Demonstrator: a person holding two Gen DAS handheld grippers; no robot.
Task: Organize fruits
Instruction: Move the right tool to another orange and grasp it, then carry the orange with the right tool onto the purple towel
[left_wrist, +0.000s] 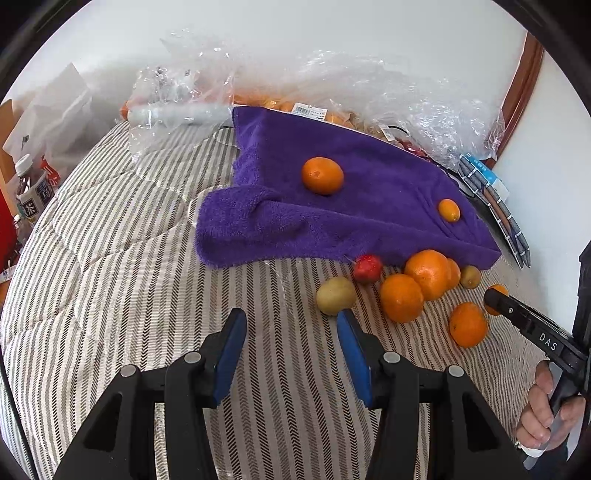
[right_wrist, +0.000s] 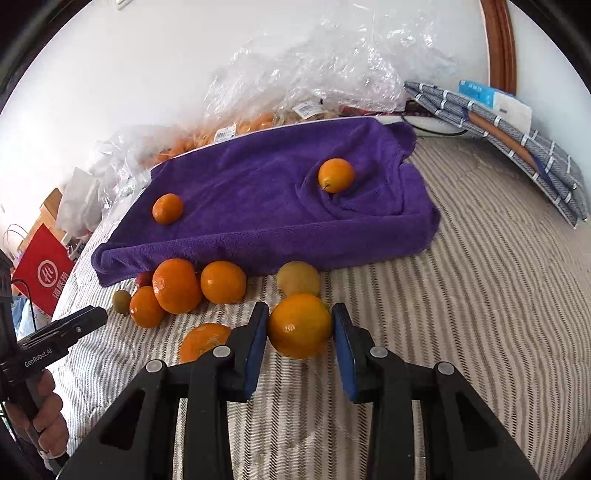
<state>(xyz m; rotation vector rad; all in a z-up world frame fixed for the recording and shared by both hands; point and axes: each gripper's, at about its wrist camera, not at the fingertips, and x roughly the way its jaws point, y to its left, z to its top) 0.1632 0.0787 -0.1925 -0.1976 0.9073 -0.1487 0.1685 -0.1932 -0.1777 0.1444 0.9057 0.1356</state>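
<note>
A purple towel (left_wrist: 332, 206) (right_wrist: 258, 206) lies on the striped bed with two oranges on it (left_wrist: 322, 175) (left_wrist: 449, 210). In front of it lies a pile of fruit: several oranges (left_wrist: 402, 297) (right_wrist: 177, 285), a red fruit (left_wrist: 367, 268), a yellow-green fruit (left_wrist: 335, 295) and a small greenish one (left_wrist: 470, 277). My left gripper (left_wrist: 291, 328) is open and empty just short of the yellow-green fruit. My right gripper (right_wrist: 300, 325) has its pads on both sides of an orange (right_wrist: 300, 325), touching it on the bed.
Clear plastic bags with more fruit (left_wrist: 325, 92) (right_wrist: 314, 74) line the wall behind the towel. A folded checked cloth (right_wrist: 517, 147) lies at the right. A red bag (right_wrist: 44, 273) and a bottle (left_wrist: 31, 188) stand off the bed's left.
</note>
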